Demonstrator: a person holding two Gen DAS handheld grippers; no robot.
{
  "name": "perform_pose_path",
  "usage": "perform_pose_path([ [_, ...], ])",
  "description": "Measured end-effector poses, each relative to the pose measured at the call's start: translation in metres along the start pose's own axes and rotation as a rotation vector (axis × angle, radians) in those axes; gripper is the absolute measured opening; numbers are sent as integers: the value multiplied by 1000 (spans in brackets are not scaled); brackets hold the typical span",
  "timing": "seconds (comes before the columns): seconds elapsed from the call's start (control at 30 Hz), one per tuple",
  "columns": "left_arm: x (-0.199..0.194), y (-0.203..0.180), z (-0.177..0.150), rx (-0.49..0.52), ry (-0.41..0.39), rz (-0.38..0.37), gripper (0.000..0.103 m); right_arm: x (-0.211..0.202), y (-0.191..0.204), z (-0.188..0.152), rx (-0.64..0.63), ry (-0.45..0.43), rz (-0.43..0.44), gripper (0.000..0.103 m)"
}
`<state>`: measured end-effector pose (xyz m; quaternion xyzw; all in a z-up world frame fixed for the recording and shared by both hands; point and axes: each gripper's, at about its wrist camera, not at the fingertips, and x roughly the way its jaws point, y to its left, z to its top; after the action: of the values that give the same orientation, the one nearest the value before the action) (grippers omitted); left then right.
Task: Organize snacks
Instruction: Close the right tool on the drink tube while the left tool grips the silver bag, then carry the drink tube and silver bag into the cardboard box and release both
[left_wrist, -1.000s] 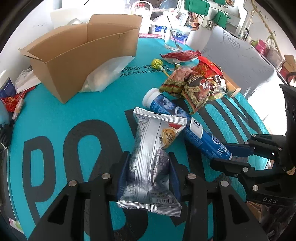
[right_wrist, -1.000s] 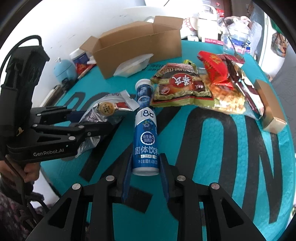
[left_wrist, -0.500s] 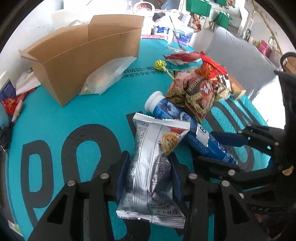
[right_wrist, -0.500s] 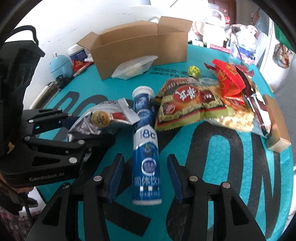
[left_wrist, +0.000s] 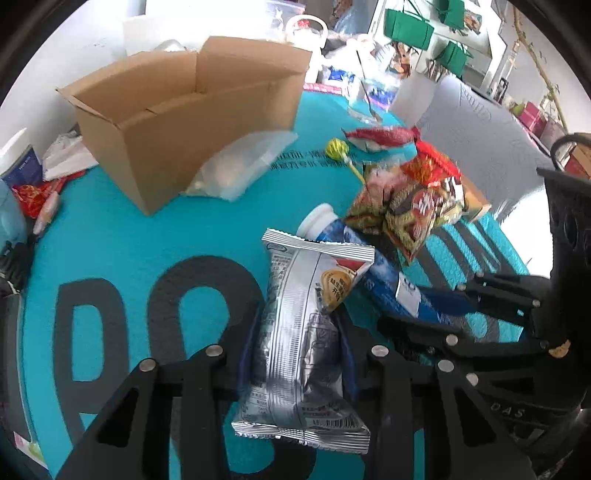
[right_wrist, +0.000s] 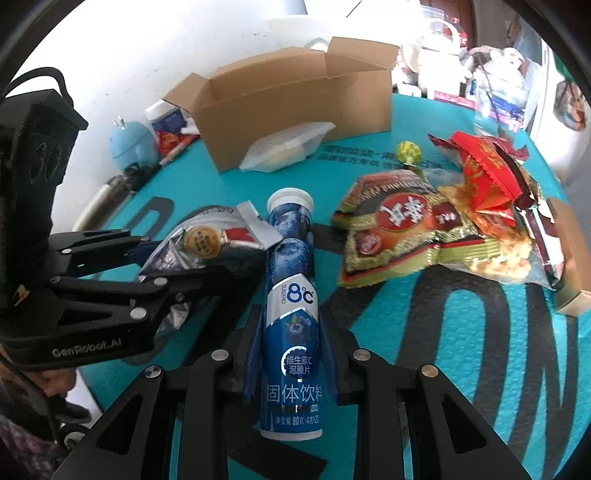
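A silver foil snack packet (left_wrist: 295, 295) stands lengthwise between the pads of my left gripper (left_wrist: 297, 343), whose jaws are closing on its lower half. Its torn top corner lies over a blue tablet tube (right_wrist: 291, 258) with a white cap. My right gripper (right_wrist: 291, 332) is shut on the tube's lower body, and the tube's base sticks back past the pads. Both items rest on the teal mat (left_wrist: 129, 229). The two grippers sit side by side: the left gripper (right_wrist: 184, 262) shows in the right wrist view, the right gripper (left_wrist: 417, 310) in the left wrist view.
An open cardboard box (right_wrist: 295, 99) stands at the back with a clear plastic bag (right_wrist: 288, 147) against its front. A pile of snack bags (right_wrist: 406, 229), a lollipop (right_wrist: 408, 151) and a small tan box (right_wrist: 569, 258) lie to the right. Clutter lines the table's far and left edges.
My right gripper opened around the tube half a second ago and has shut on it again, farther up its body. The left gripper keeps the silver packet and has barely moved.
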<state>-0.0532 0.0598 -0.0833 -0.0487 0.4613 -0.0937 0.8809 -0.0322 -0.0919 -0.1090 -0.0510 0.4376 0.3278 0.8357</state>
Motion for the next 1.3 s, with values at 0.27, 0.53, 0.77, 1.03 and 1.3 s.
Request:
perform_pose_path([
  [0.27, -33, 7, 18, -11, -83, 2, 37, -20, 16, 18, -27, -60, 21, 28],
  [0.53, -66, 8, 49, 14, -188, 16, 37, -46, 26, 51, -76, -139, 12, 28],
  [0.77, -88, 6, 81, 39, -290, 10, 37, -68, 32, 85, -116, -219, -4, 28],
  [1.03, -103, 16, 122, 51, -394, 24, 37, -79, 32, 130, -162, -304, -12, 28],
  [1.3, -108, 39, 173, 37, -480, 49, 37, -75, 27, 193, -198, -382, -6, 28],
])
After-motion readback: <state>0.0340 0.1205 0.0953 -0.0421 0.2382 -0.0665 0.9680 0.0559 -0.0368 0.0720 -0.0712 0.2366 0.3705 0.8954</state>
